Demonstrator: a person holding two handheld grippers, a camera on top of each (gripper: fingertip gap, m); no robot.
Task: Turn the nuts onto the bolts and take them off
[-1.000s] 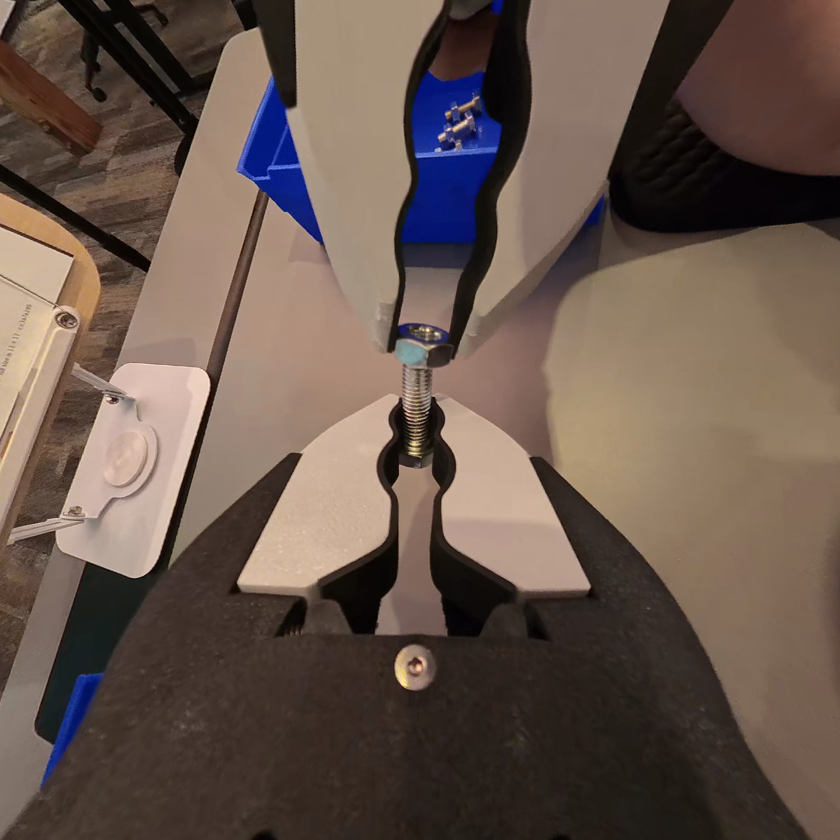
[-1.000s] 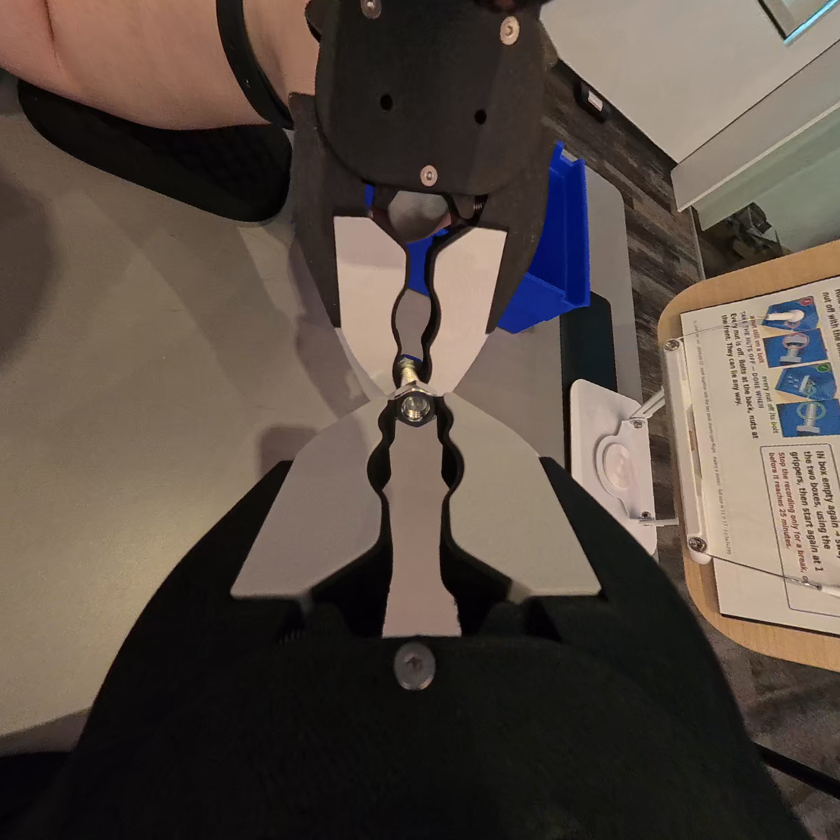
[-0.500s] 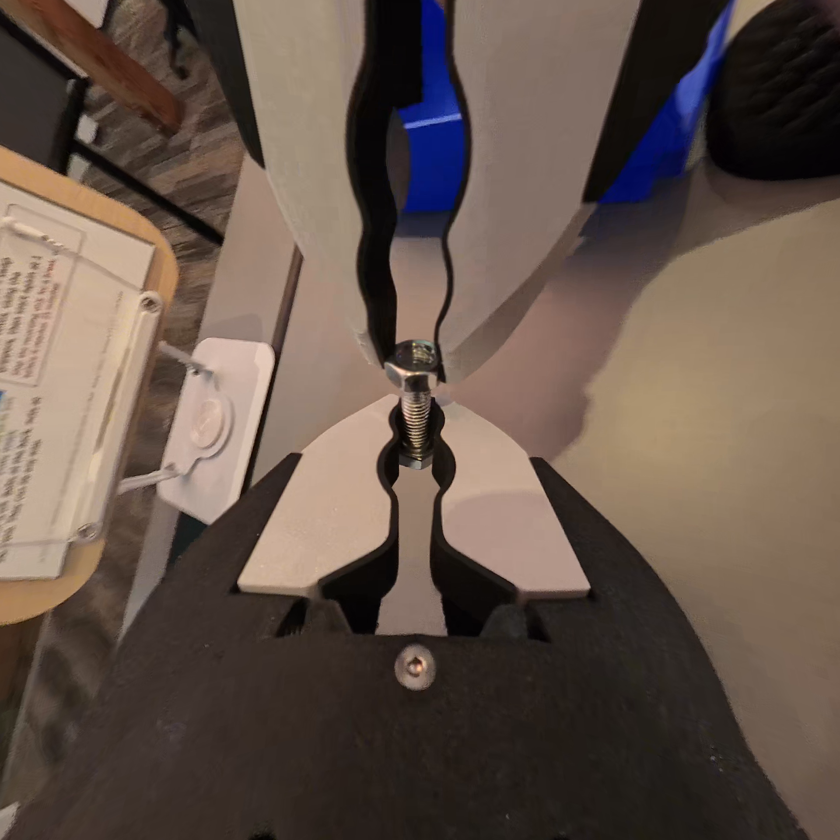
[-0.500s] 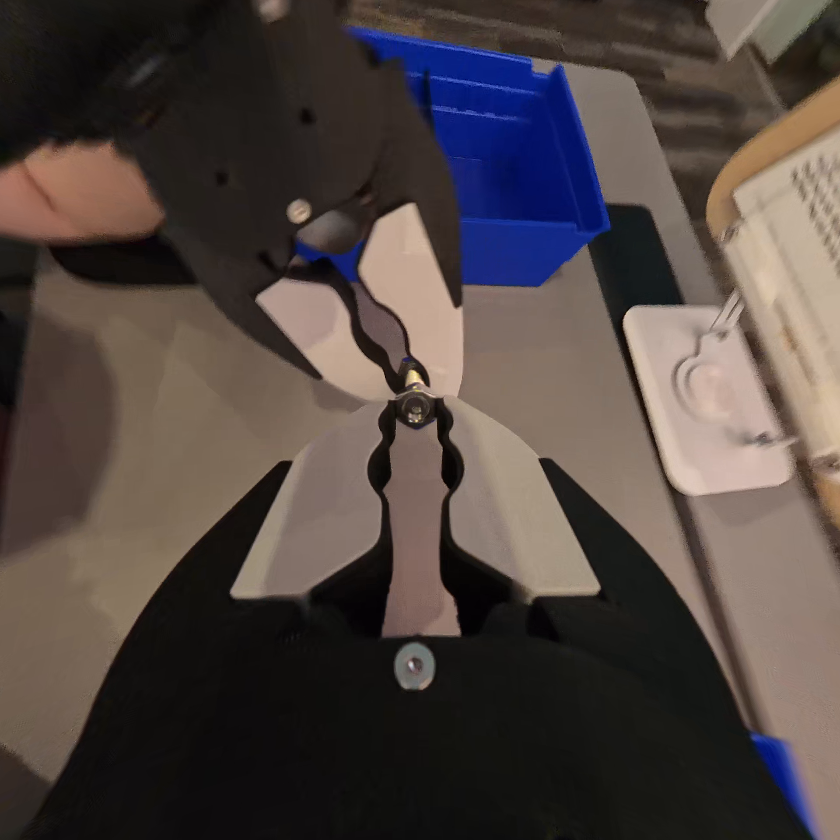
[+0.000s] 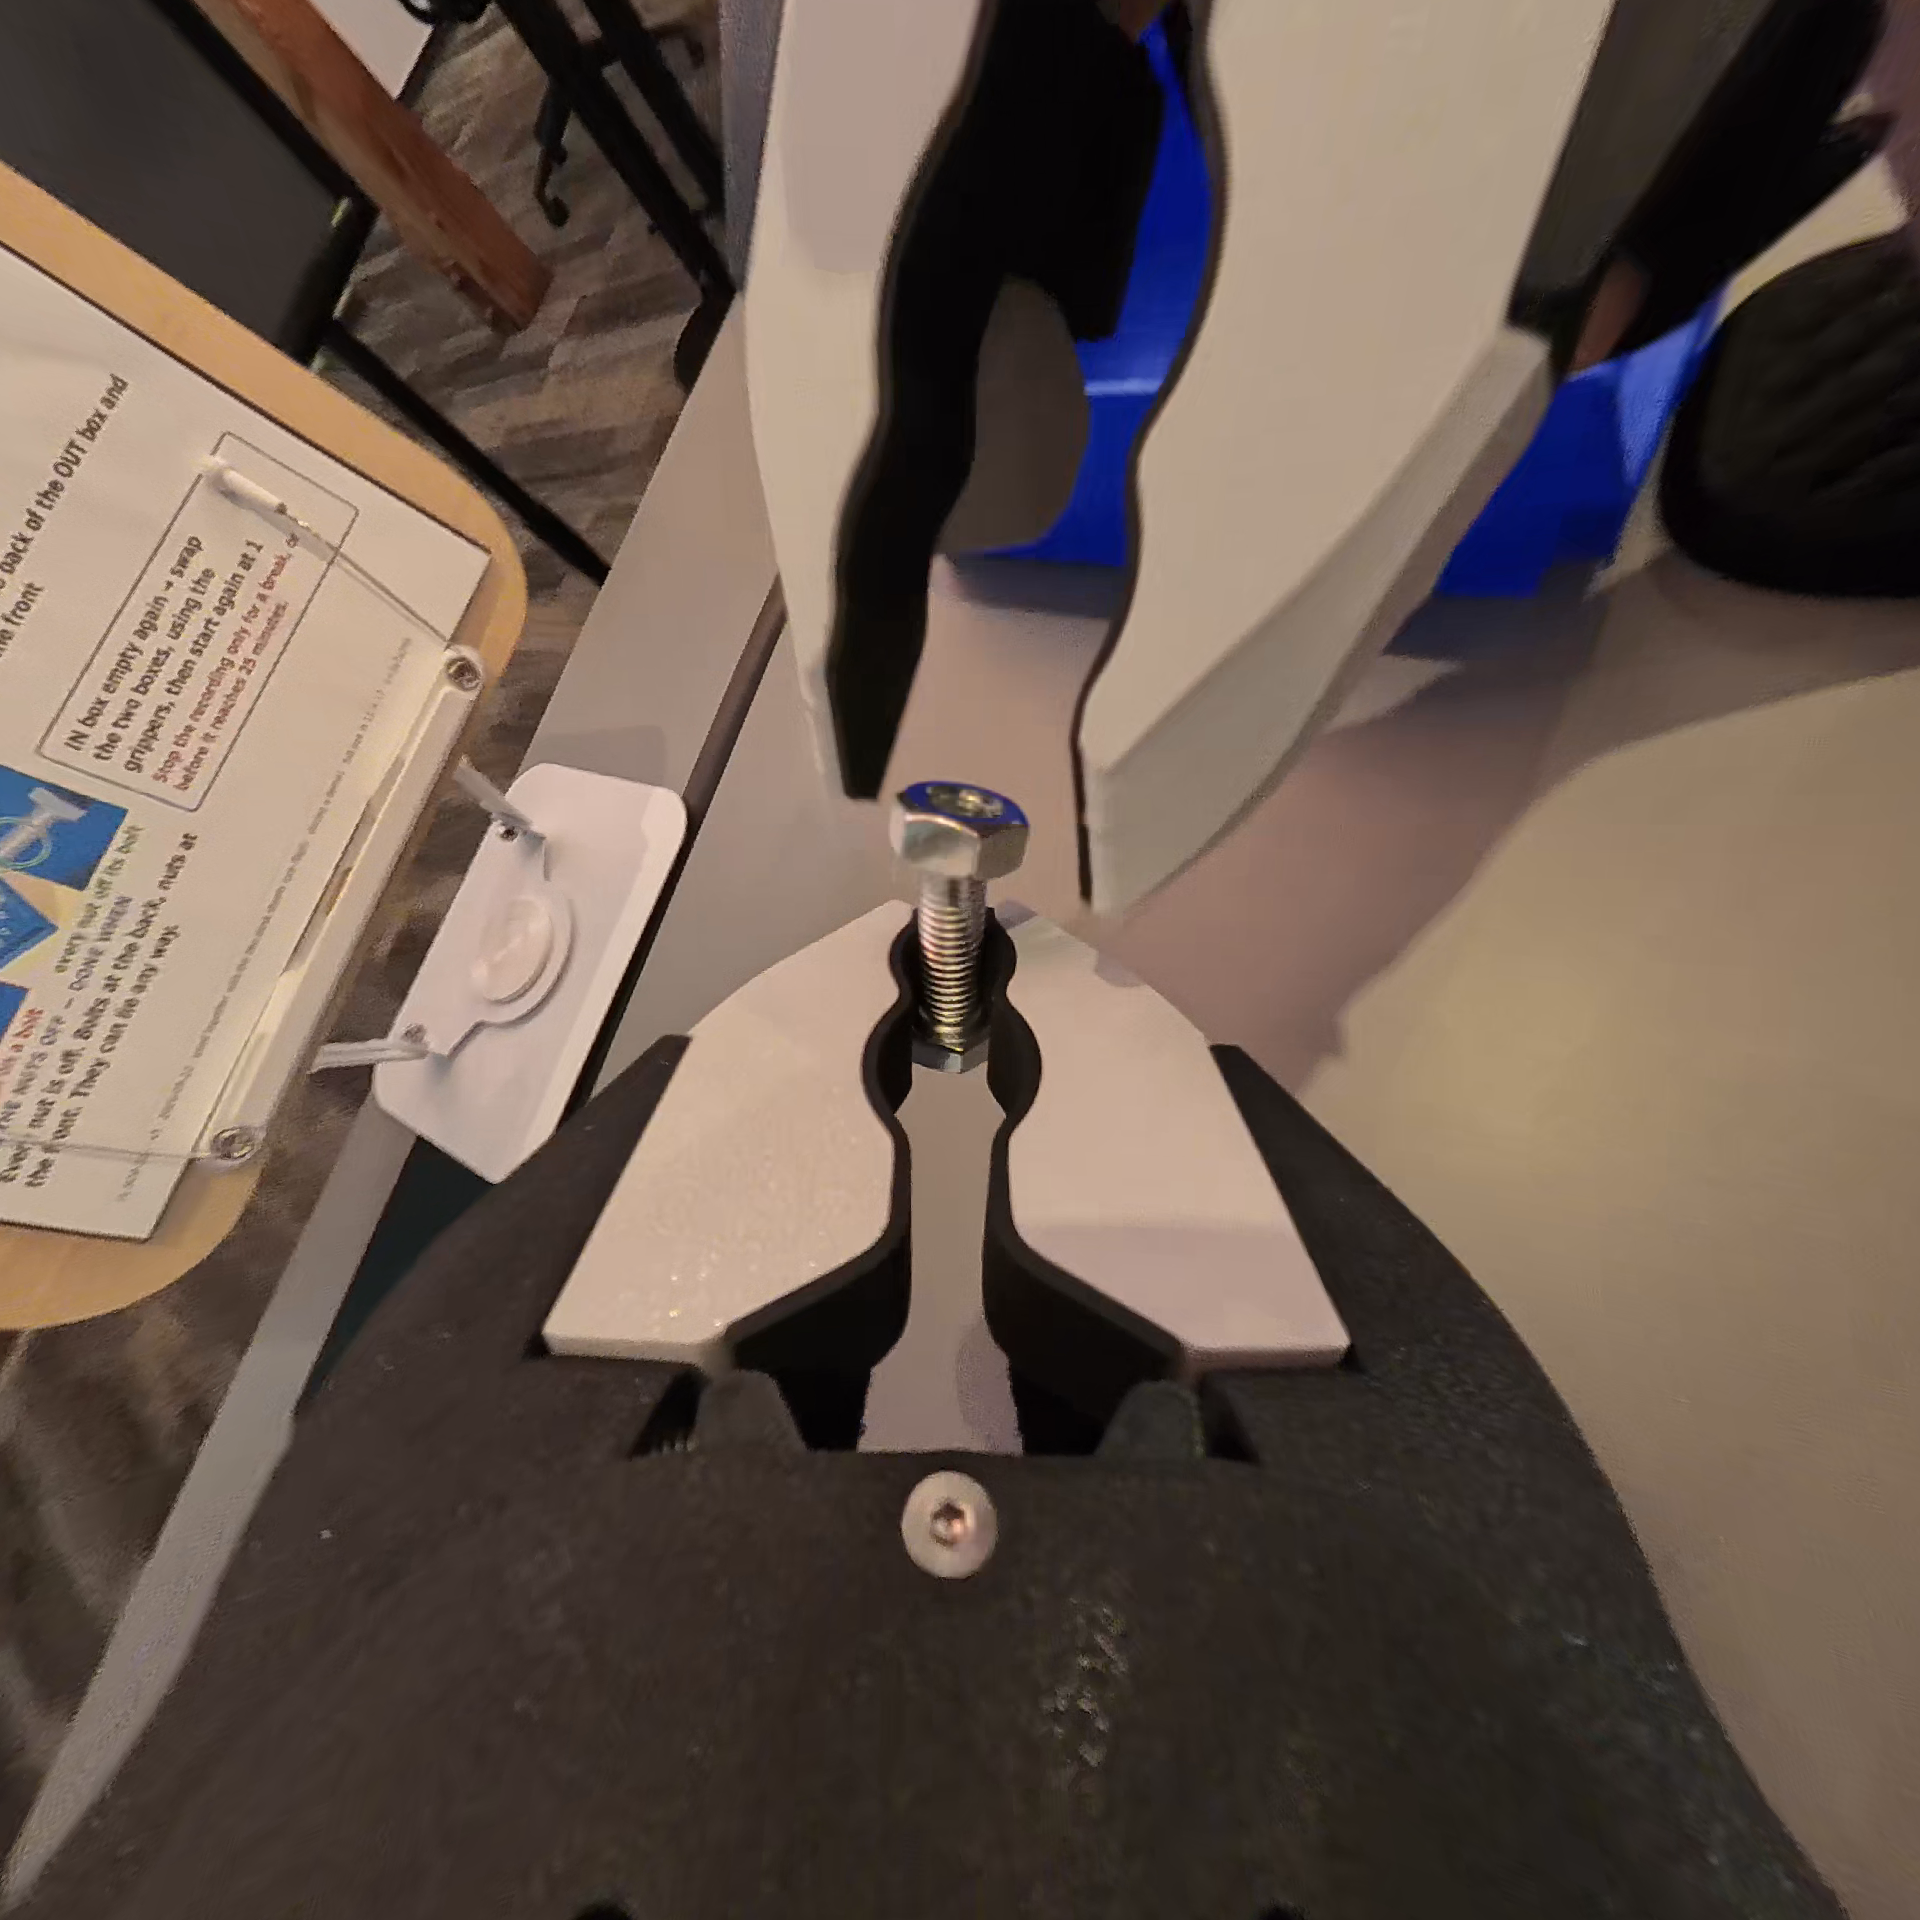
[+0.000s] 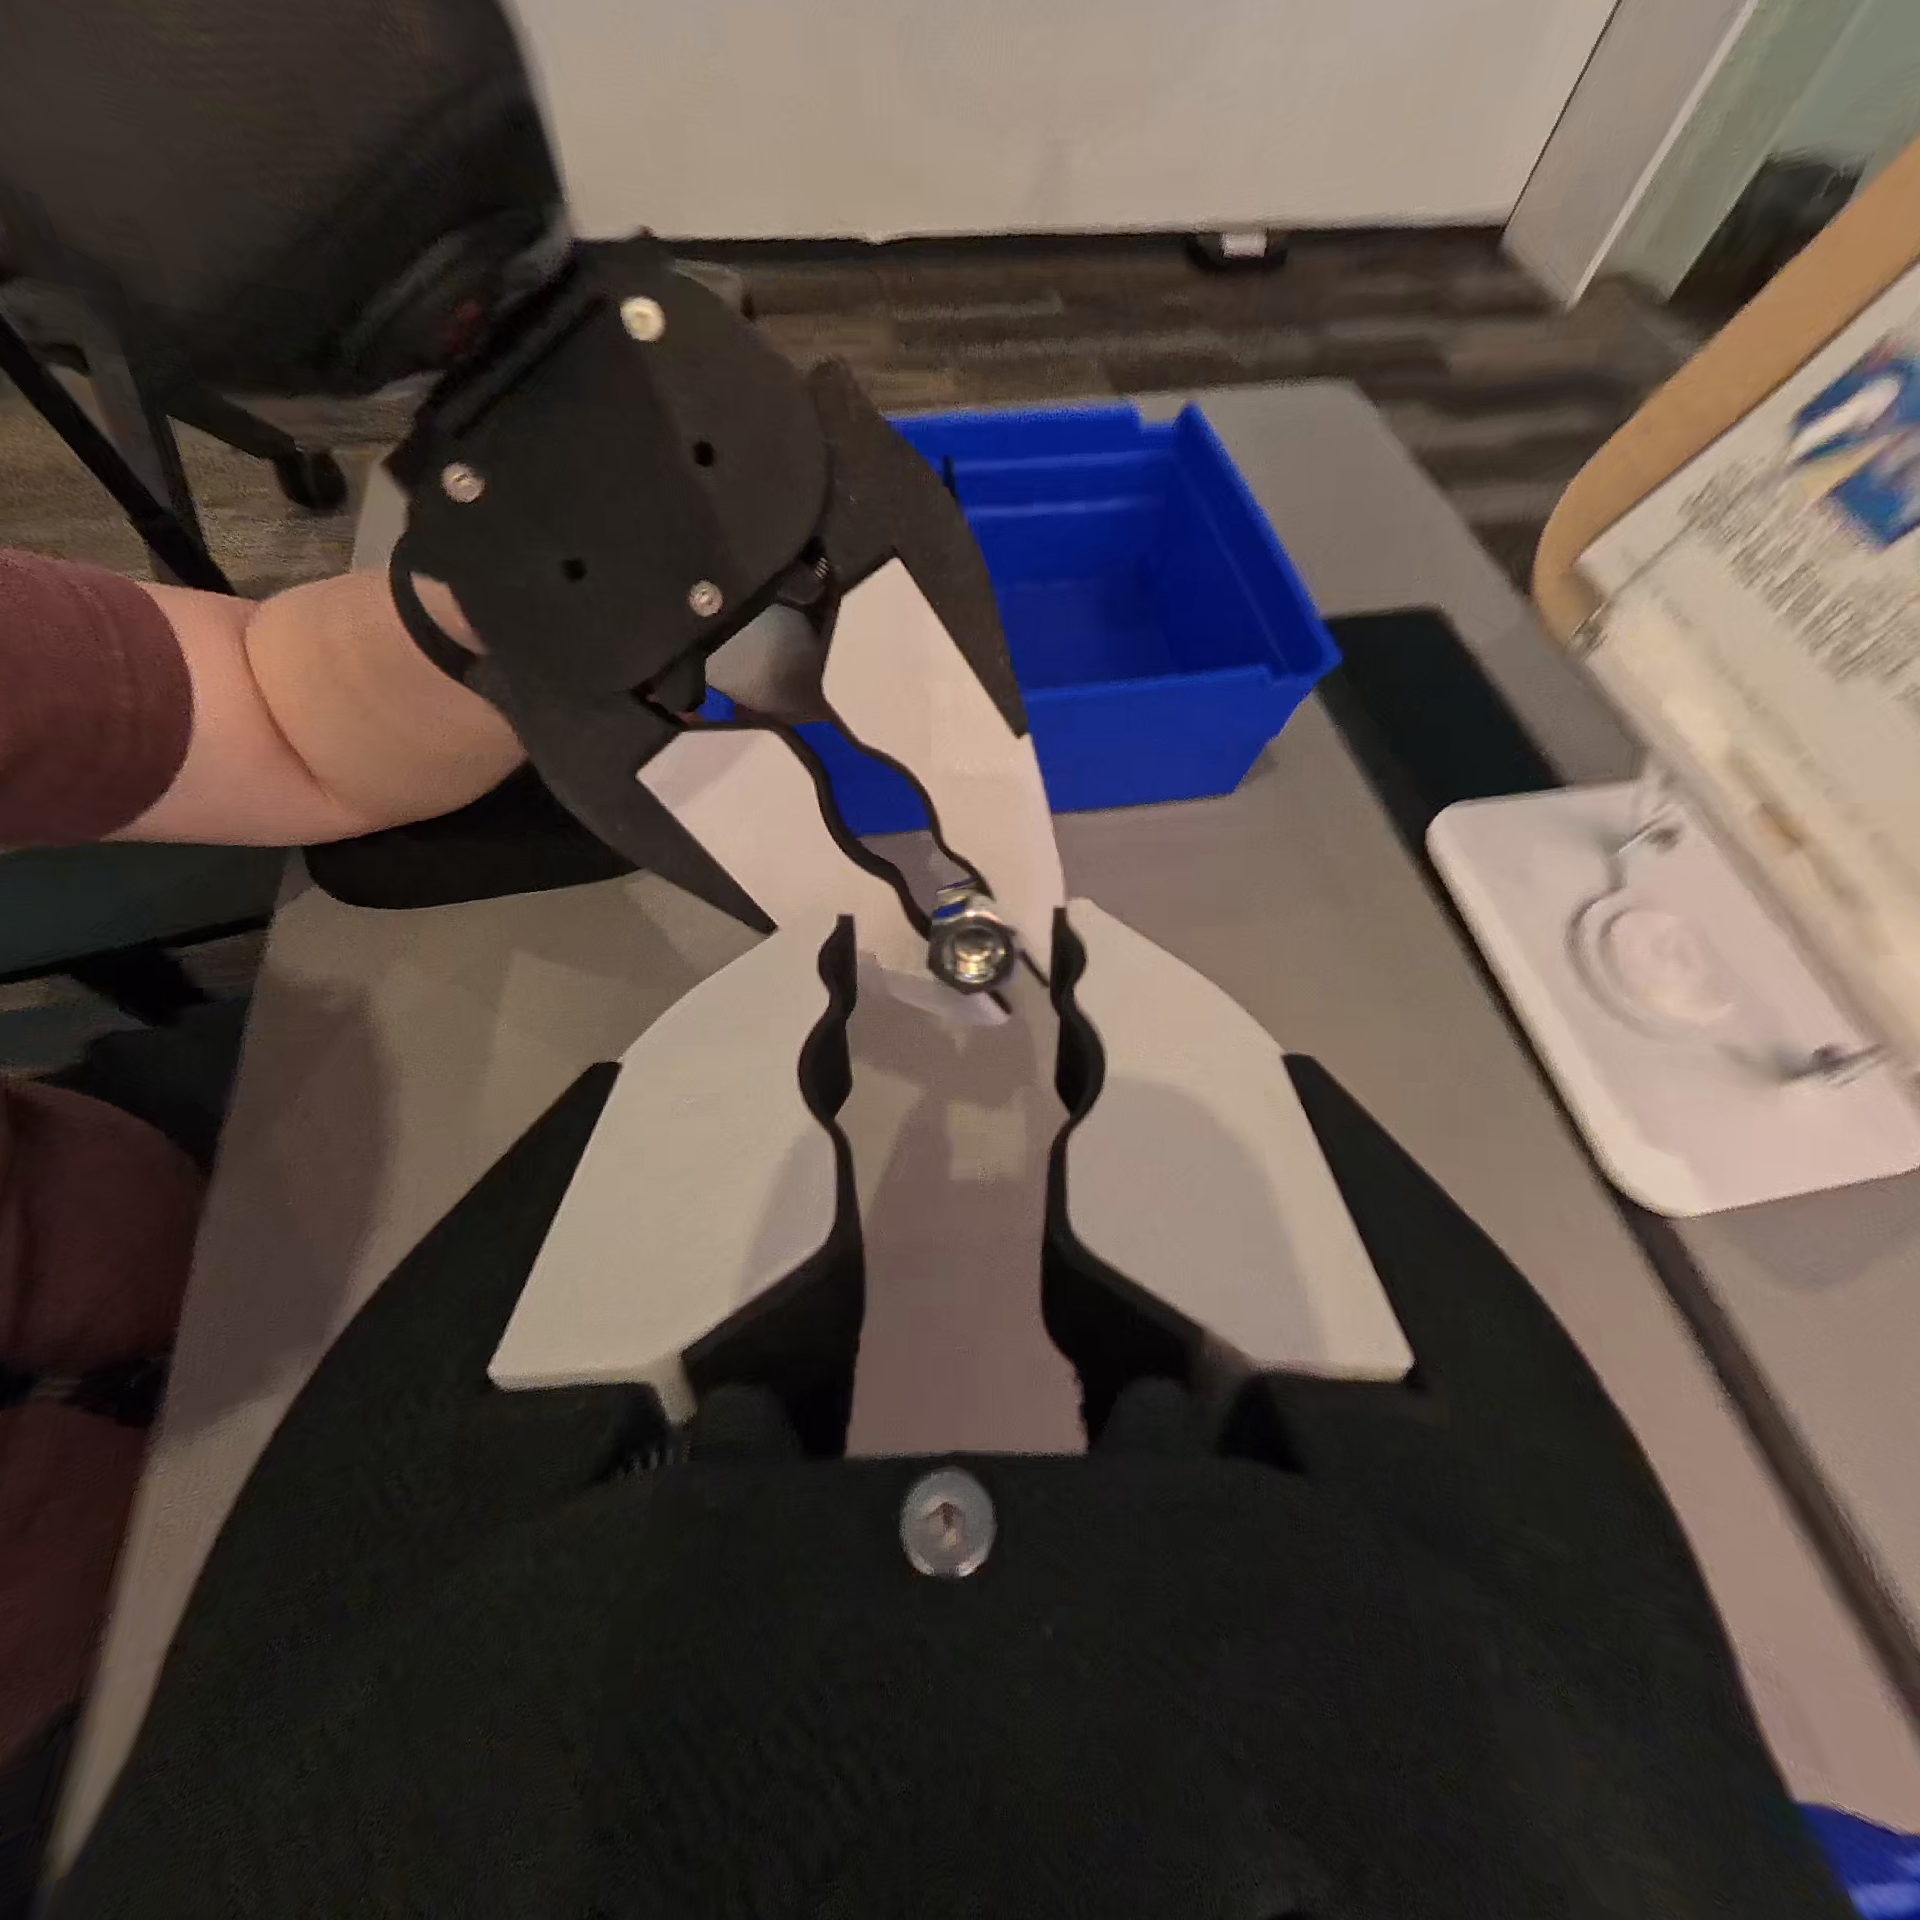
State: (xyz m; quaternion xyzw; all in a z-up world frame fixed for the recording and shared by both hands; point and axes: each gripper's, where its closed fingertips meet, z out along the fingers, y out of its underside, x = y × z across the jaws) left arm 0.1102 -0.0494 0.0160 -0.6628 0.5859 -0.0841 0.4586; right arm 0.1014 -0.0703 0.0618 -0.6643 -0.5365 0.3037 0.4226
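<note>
Since the earlier frame your right gripper (image 6: 951,935) has spread open, releasing the nut (image 5: 961,831) at frame centre atop the bolt (image 5: 951,971) clamped in your left gripper (image 5: 951,982); regrip and continue turning.

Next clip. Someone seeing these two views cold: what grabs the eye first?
The shiny bolt at centre, clamped upright in the left gripper, with a nut sitting at its far end. Just beyond it the right gripper stands open, its fingers either side of the nut without touching. Behind them a bright blue bin rests on the grey table.
</note>
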